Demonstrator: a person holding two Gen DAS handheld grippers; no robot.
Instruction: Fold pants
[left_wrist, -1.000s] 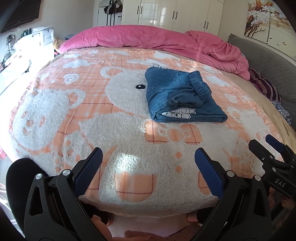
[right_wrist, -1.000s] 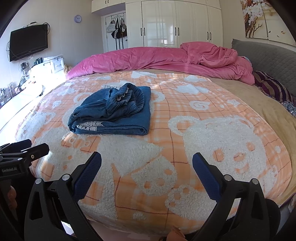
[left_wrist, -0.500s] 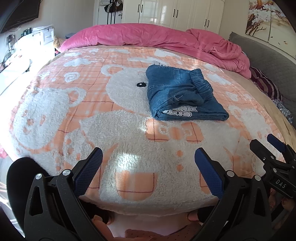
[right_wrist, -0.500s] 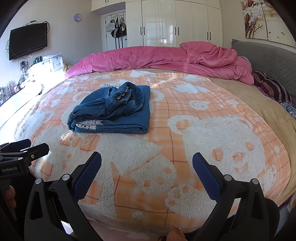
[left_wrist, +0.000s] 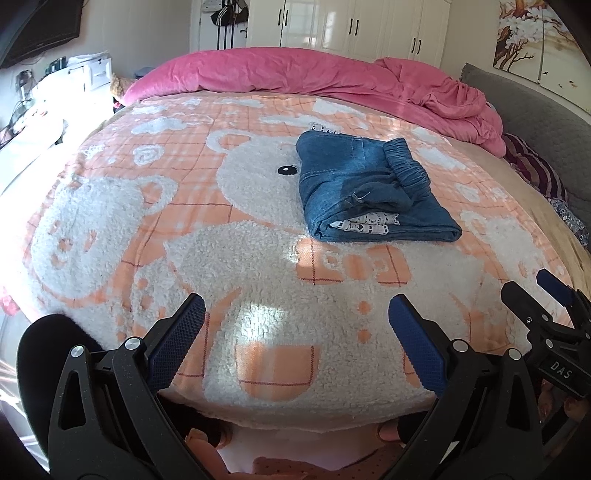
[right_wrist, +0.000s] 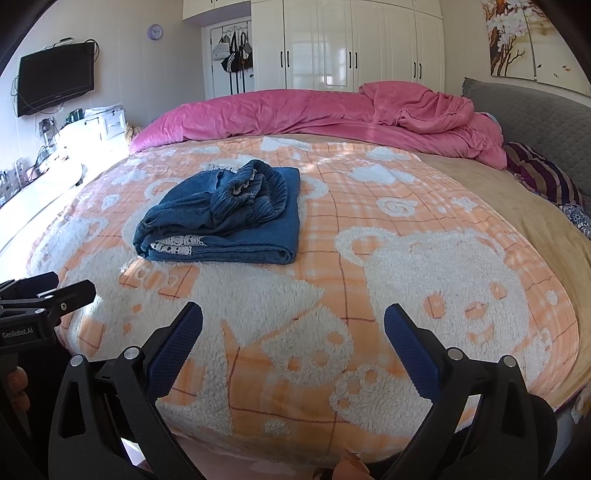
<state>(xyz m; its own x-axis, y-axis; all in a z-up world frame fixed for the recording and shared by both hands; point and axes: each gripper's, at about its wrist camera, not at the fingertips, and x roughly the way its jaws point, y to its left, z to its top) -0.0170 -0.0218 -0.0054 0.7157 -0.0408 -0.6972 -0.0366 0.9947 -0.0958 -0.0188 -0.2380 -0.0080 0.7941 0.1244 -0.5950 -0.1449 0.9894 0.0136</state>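
Blue denim pants (left_wrist: 369, 188) lie folded into a compact bundle on the orange-and-white bear blanket (left_wrist: 229, 266), elastic waistband on top and a white patterned lining showing at the near fold. The right wrist view has the same pants (right_wrist: 229, 218) left of centre. My left gripper (left_wrist: 297, 332) hovers open over the bed's near edge, well short of the pants, with nothing between its blue pads. My right gripper (right_wrist: 293, 336) is likewise open and empty, right of the pants. Each gripper appears at the other view's edge: the right gripper (left_wrist: 546, 314), the left gripper (right_wrist: 48, 299).
A pink duvet (right_wrist: 332, 114) is heaped along the bed's far side, with a grey headboard (right_wrist: 532, 118) and striped pillow (right_wrist: 543, 177) at right. White wardrobes (right_wrist: 351, 44) stand behind. A wall television (right_wrist: 55, 88) and a cluttered white desk (right_wrist: 74, 129) are at left.
Both grippers have drawn back slightly and tilted; the pants sit a little higher in the right view. The pants themselves have not moved and both grippers stay open.
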